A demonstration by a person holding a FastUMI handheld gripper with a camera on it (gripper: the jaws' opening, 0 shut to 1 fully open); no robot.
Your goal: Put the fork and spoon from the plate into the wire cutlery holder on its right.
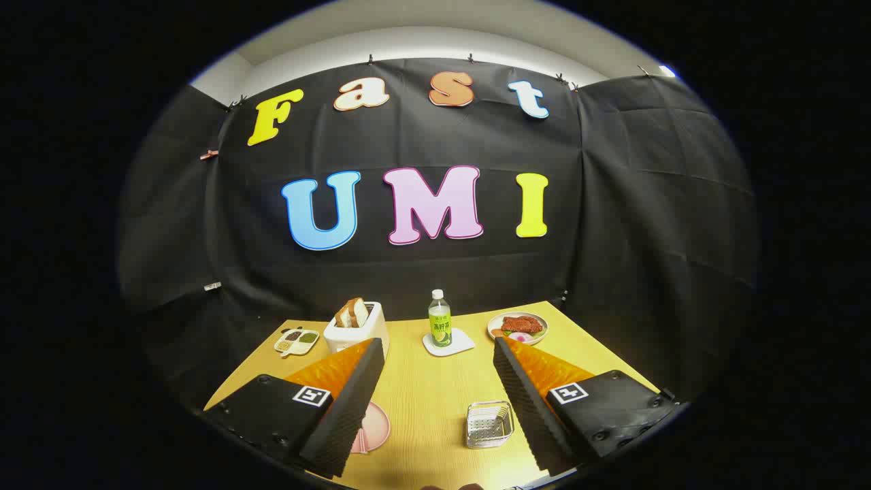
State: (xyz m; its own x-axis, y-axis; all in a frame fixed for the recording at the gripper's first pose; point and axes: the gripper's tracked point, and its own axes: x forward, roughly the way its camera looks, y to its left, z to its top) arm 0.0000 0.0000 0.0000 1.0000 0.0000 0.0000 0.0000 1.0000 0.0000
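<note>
the gripper (439, 361) hangs above the near side of the yellow bench (425, 401), its fingers (354, 401) spread wide with nothing between them. the pink plate (373, 429) lies near, partly hidden behind the left finger; i cannot make out the fork or spoon on it. the wire holder (488, 425) sits to the right of the plate, just beside the right finger, and looks empty. farther off, a toaster (355, 330) with bread stands at the left, a small snack dish (297, 341) beside it. a bottle (439, 320) stands on a white coaster (457, 346) in the middle, and a dish of food (518, 327) sits at the far right.
</note>
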